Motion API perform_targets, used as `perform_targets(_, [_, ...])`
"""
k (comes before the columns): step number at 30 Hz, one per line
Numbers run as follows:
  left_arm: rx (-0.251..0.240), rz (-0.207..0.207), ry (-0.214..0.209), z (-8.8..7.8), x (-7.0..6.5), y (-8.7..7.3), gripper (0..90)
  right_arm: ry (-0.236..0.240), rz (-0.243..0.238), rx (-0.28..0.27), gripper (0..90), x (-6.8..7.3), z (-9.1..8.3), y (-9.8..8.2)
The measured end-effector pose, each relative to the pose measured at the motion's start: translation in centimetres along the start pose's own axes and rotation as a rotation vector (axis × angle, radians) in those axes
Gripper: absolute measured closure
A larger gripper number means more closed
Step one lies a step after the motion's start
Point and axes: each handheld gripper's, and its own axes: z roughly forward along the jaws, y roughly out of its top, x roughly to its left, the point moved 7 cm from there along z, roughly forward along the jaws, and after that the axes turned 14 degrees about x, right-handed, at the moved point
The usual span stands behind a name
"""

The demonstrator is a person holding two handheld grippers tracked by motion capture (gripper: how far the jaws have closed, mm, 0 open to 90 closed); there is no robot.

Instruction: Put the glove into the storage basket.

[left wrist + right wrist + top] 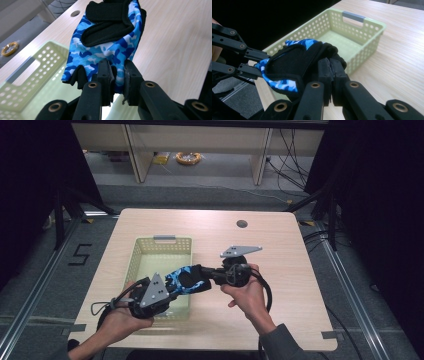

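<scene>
Blue camouflage glove stretched between both tools above the green basket: left gripper clamped on its finger end, right gripper clamped on its black cuff.

Overhead forward-down view; two close tool-mounted views sharing glove and basket.

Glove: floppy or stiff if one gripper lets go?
Probably floppy: the glove is thin fabric, stretched between the left gripper and right gripper, and would likely droop toward the basket. Likely light; narrow pinches carry it. Its edges fold in the left gripper view, so it should crumple, not slide.
</scene>
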Motion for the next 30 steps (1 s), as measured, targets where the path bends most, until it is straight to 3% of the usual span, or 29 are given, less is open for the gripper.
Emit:
perform_targets(2, [0.014,0.0,0.006,-0.1,0.6,-0.6,77.6,-0.005,-0.029,-0.002,89.1,0.0,0.7,0.6])
perform_targets(7, [0.048,-0.04,0.015,0.0,2.0,-2.3,77.6,0.029,0.001,0.03,89.0,0.5,2.9,1.4])
perform_targets(19, [0.109,-0.067,0.007,1.1,4.3,-6.2,77.6,0.051,-0.012,0.088,89.1,1.3,7.8,2.4])
perform_targets(24, [0.135,-0.101,-0.006,1.7,4.7,-7.6,77.6,0.05,-0.014,0.128,89.1,1.7,9.7,2.1])
perform_targets(30, [0.187,-0.087,-0.038,2.9,4.6,-8.8,77.5,0.038,-0.009,0.163,89.1,1.8,11.5,1.4])
